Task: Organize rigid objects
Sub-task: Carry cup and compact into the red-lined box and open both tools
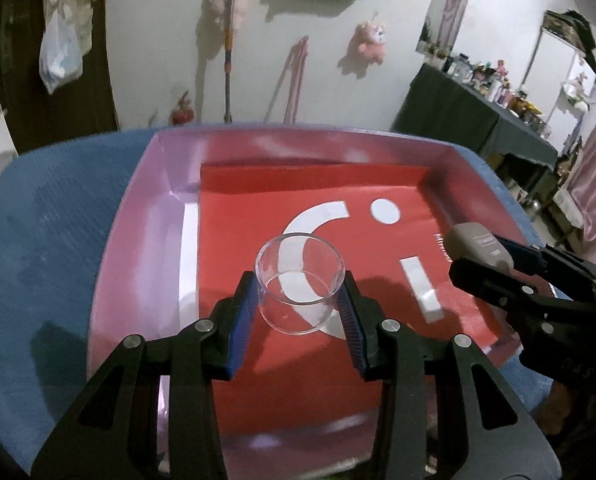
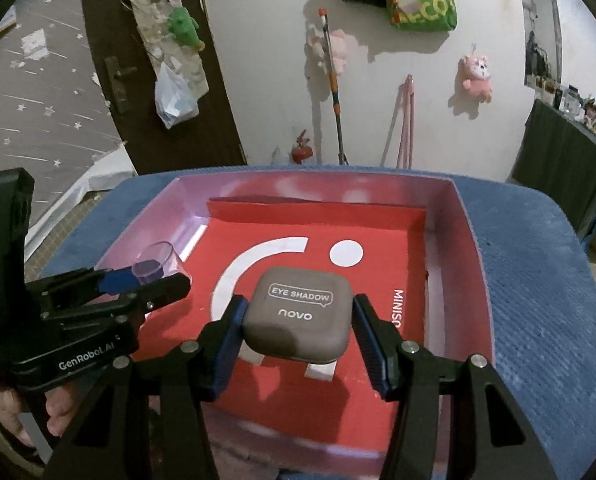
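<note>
The left gripper [image 1: 298, 312] pinches a clear, round glass cup [image 1: 301, 282] between its 2 blue pads, mouth up and axis upright, above the left half of the pink, shallow, square-walled tray [image 1: 145, 216] with its red printed paper liner [image 1: 265, 192]. Whether the cup's base touches the liner cannot be told. The tray sits on a blue textured cushion [image 1: 57, 208].

To the right, the right gripper [image 2: 298, 332] clamps a taupe, rounded-square plastic eye-shadow case [image 2: 298, 322] by its 2 side edges, lid up and flat, over the liner's middle, nearer the tray's near edge than its far wall.

Both tools point forward and steeply down, side by side, the left slightly ahead. The coming move likely turns on height: each thing hangs straight above bare liner, so lowering and then spreading the pads should do, left thing left, right thing right.
</note>
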Available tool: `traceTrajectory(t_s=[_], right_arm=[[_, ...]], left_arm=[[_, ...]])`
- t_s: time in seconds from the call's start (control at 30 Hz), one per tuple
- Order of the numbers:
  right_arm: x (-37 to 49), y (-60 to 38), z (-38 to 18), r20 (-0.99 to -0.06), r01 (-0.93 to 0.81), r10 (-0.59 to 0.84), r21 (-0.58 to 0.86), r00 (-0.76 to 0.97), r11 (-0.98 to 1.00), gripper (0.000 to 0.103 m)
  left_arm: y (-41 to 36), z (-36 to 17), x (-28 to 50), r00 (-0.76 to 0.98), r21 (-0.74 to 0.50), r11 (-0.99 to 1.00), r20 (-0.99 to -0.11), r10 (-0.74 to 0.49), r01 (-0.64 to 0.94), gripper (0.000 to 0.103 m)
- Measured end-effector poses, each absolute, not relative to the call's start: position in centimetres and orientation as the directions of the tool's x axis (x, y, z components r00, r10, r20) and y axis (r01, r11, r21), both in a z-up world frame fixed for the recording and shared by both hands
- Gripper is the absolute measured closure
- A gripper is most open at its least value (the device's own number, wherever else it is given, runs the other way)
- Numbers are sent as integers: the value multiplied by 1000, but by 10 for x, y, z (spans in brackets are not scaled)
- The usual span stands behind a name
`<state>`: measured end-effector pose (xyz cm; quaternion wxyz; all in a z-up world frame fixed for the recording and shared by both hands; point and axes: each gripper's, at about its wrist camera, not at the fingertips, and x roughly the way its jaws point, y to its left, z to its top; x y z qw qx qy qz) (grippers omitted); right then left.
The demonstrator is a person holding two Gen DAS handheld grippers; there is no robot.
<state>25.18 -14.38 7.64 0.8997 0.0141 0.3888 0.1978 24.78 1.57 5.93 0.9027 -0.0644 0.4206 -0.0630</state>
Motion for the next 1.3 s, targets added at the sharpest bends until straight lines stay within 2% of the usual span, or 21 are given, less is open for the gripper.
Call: traceTrajectory(t_s=[0.67,1.3], right_arm=[[292,-140,31,-809,-301,308,171,500,938,47],[292,-139,30,-809,-298,314,181,497,937,46]], left_arm=[[18,28,275,525,-157,987,-838,-151,33,65],[24,27,275,525,-188,982,-833,-174,28,64]])
